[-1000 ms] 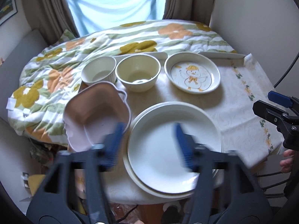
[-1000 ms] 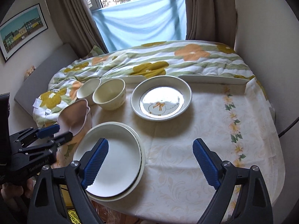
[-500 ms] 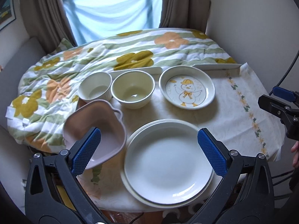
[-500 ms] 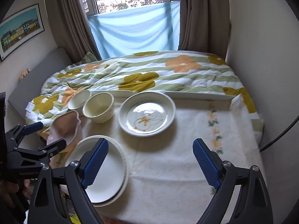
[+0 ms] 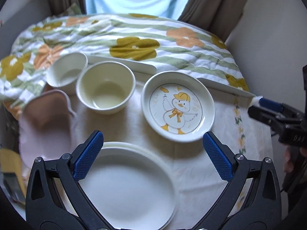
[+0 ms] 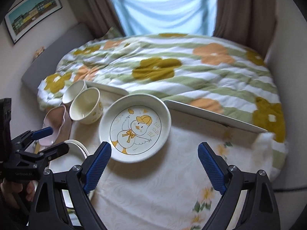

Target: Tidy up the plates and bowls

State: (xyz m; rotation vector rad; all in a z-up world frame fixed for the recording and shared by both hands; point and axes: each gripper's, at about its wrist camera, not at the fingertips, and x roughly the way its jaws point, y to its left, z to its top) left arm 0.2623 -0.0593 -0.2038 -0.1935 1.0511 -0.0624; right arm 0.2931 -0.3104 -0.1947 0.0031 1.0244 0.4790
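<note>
A duck-printed deep plate (image 5: 178,107) (image 6: 135,127) sits mid-table. Two stacked white plates (image 5: 130,187) (image 6: 74,147) lie at the near edge. A cream bowl (image 5: 105,90) (image 6: 86,108), a white cup-bowl (image 5: 67,71) (image 6: 74,91) and a pink scalloped dish (image 5: 46,122) (image 6: 55,126) stand at the left. My left gripper (image 5: 153,155) is open and empty above the stacked plates. My right gripper (image 6: 153,163) is open and empty, just short of the duck plate's near rim.
A floral quilt (image 6: 172,65) covers the bed behind the table. A white tablecloth (image 6: 163,187) with flower trim covers the table. Curtains (image 6: 243,9) and a wall stand at the right. A framed picture (image 6: 32,23) hangs at the left.
Both grippers have moved forward and lower toward the dishes, which now look larger. The left gripper opened from half-shut a second ago. No dish has moved.
</note>
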